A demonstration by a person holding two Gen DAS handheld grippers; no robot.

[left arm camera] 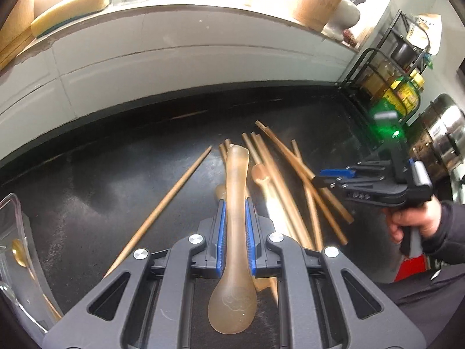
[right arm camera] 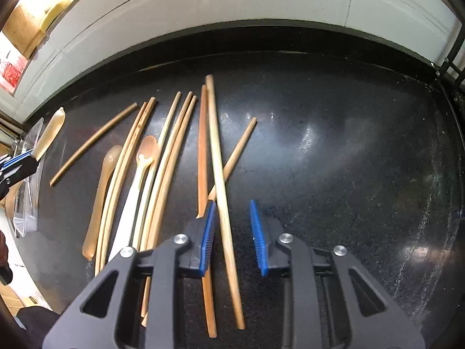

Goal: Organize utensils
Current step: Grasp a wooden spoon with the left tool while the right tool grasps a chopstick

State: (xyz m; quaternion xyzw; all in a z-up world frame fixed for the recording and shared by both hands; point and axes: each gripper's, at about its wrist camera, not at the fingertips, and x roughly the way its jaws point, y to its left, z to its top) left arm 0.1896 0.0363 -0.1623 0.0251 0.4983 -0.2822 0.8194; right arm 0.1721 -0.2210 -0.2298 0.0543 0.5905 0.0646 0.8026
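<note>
Left gripper (left arm camera: 235, 226) is clamped on a spoon (left arm camera: 234, 261) lifted near the bin (left arm camera: 17, 232) at left, while right gripper (right arm camera: 232, 238) hangs open astride a chopstick (right arm camera: 222, 192), so squeezing looks next.

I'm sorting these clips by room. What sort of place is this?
Most likely a home kitchen: a dark stone counter strewn with wooden chopsticks and spoons, white wall tiles behind it, and a wire rack of bottles next to a steel pot.
</note>
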